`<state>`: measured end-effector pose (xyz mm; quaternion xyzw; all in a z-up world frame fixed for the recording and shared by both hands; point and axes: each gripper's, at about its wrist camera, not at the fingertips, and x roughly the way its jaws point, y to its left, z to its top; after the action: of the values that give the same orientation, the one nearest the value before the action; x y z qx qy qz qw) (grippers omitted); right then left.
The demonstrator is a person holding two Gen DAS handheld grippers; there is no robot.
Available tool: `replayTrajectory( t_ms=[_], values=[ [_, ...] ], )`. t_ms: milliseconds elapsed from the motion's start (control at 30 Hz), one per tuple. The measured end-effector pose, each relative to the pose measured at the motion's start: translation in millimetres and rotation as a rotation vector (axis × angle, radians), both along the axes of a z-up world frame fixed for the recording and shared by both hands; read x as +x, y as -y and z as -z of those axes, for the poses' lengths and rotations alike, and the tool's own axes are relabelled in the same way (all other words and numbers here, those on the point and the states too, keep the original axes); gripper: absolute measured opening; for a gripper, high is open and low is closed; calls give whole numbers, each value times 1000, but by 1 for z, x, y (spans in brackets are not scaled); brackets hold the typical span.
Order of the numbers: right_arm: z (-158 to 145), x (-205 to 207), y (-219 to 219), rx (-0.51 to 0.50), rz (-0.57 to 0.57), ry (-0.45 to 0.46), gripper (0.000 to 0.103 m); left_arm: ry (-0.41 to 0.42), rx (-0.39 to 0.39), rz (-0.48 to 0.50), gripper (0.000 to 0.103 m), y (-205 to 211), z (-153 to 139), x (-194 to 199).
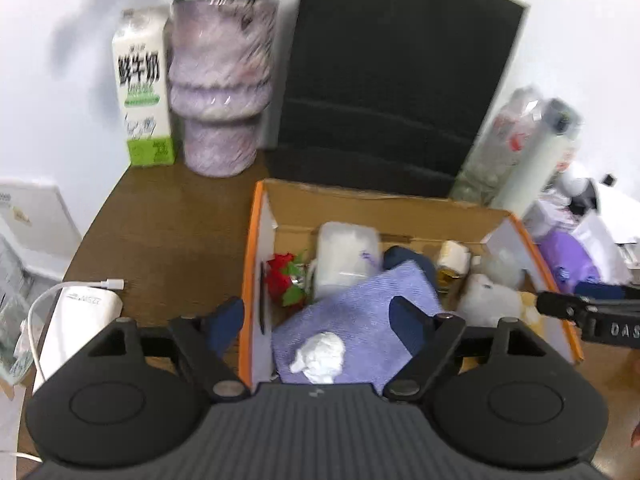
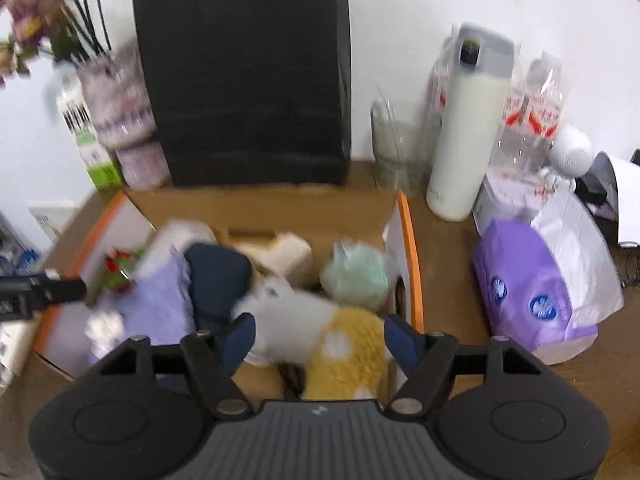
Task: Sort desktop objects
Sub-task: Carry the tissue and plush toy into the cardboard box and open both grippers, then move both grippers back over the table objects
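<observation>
An open cardboard box with orange edges sits on the brown desk and holds several things: a purple cloth, a crumpled white tissue, a red flower, a white container and a white and yellow plush. My left gripper is open and empty above the cloth and tissue. My right gripper is open and empty above the plush at the box's right side. A mint puff and a navy item also lie in the box.
A milk carton, purple vase and black box stand at the back. A white power bank with cable lies left of the box. A white flask, glass, purple tissue pack and plastic bags stand right.
</observation>
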<state>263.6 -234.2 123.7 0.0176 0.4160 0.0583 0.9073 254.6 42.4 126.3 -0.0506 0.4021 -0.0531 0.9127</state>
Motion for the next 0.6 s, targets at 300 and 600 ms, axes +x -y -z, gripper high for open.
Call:
replayTrajectory(
  t_ms=[300, 600],
  values=[
    [19, -125, 8, 167, -45, 190, 81, 211, 14, 51, 103, 12, 23, -149],
    [82, -243, -19, 46, -89, 226, 81, 253, 55, -40, 103, 26, 88, -262]
  ],
)
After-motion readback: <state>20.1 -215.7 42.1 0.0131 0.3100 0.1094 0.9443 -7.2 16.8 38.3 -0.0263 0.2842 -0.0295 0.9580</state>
